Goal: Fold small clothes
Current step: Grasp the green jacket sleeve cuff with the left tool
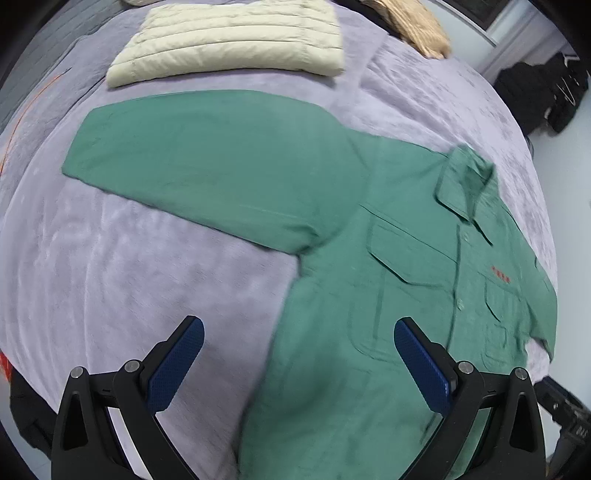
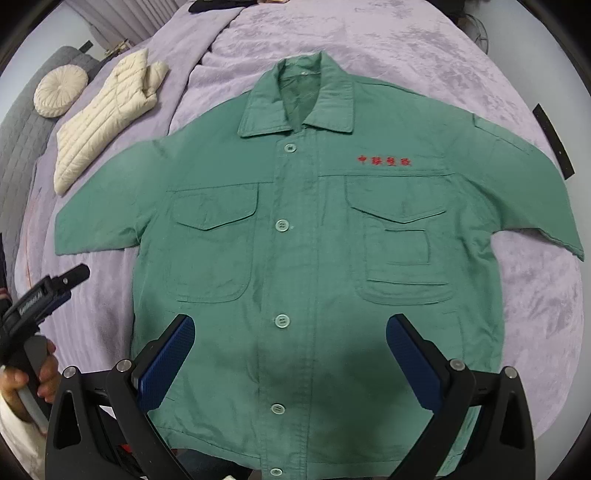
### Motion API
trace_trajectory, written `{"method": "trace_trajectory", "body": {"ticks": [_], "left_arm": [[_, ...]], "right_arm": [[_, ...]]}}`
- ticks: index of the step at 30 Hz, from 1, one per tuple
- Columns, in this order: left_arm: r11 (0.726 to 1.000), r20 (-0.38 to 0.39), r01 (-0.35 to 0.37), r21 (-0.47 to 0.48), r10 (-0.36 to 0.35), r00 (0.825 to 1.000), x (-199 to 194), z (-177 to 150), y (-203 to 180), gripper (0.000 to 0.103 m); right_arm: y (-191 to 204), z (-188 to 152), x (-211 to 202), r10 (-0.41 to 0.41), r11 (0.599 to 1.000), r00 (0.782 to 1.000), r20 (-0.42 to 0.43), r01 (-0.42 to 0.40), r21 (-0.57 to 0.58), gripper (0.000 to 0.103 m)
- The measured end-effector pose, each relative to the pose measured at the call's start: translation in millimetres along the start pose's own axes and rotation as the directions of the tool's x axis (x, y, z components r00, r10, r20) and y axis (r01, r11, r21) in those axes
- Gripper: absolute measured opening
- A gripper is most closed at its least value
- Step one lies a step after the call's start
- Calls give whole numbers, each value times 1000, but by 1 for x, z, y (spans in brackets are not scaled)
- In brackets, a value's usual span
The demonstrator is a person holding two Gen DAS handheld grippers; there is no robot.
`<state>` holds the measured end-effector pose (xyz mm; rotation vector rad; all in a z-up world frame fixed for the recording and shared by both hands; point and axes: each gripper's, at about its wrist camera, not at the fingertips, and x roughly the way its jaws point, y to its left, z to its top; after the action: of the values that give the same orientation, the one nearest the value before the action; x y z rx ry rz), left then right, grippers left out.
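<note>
- Right gripper (image 2: 290,332): nearest in its own view, fingers spread wide and released, holding nothing; blue pads (image 2: 168,363) face each other across the lower front of the shirt (image 2: 295,240); it hangs above the button placket, pointing up the shirt toward the collar; whether the tips touch the cloth cannot be told.
- Left gripper (image 1: 299,334): also released, jaws wide apart and empty; in its own view one finger hangs over bare blanket (image 1: 129,258), the other over the shirt's side edge; it looks across the shirt from the side of the outstretched sleeve.
- Hand (image 2: 40,373): low at the left edge of the right view, fingers wrapped round the left gripper's handle; the tool angles up and to the right, its tip over the blanket, apart from the sleeve; a pale sleeve cuff shows below the hand.
- Shirt: green, short-sleeved, lying flat and face up on the purple blanket; buttoned, both sleeves spread out, two flap pockets on the chest, red stitched characters (image 2: 384,160) above one pocket; unfolded.
- Vest (image 2: 107,118): cream, quilted, folded; beyond the sleeve on the blanket, near but not touching the shirt.
- Cushion (image 2: 61,90): round, cream; beyond the vest, on a grey quilted surface.
- Farthest in the left view: a tan garment (image 1: 410,26) at the blanket's far edge; dark clothes (image 1: 543,96) off to the right.
</note>
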<state>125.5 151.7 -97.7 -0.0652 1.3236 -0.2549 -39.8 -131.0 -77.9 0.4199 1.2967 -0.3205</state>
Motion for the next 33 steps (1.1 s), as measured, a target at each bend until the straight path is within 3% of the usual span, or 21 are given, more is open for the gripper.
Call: {"method": "trace_trajectory", "body": {"ticks": [6, 11, 14, 18, 21, 22, 23, 24, 28, 33], "left_arm": [[986, 80, -44, -160, 57, 995, 46, 47, 110, 103], [932, 89, -59, -358, 97, 991, 87, 76, 196, 103], [903, 112, -11, -429, 66, 991, 103, 87, 221, 103], [901, 224, 46, -432, 58, 973, 96, 103, 219, 101], [898, 285, 83, -433, 49, 957, 86, 112, 213, 61], [901, 295, 112, -419, 19, 955, 86, 114, 212, 29], [904, 302, 153, -399, -28, 953, 88, 116, 209, 5], [903, 315, 194, -384, -69, 946, 87, 117, 208, 5], [914, 379, 235, -331, -99, 920, 60, 126, 192, 5], [948, 438, 274, -162, -179, 881, 7, 126, 131, 5]], "right_arm": [[54, -2, 40, 45, 997, 998, -47, -48, -65, 103], [87, -8, 63, 52, 990, 995, -88, -63, -125, 103], [93, -8, 74, 43, 990, 993, -110, -57, -129, 103], [95, -6, 81, 34, 990, 992, -122, -50, -132, 103], [92, -5, 80, 45, 991, 993, -112, -59, -120, 103], [89, -5, 80, 50, 992, 993, -109, -62, -111, 103], [87, -5, 80, 54, 993, 993, -106, -65, -102, 103], [83, -5, 79, 61, 994, 993, -103, -70, -89, 103], [64, -4, 77, 83, 995, 994, -76, -87, -56, 103], [31, 0, 67, 112, 994, 993, -35, -113, -5, 103]]}}
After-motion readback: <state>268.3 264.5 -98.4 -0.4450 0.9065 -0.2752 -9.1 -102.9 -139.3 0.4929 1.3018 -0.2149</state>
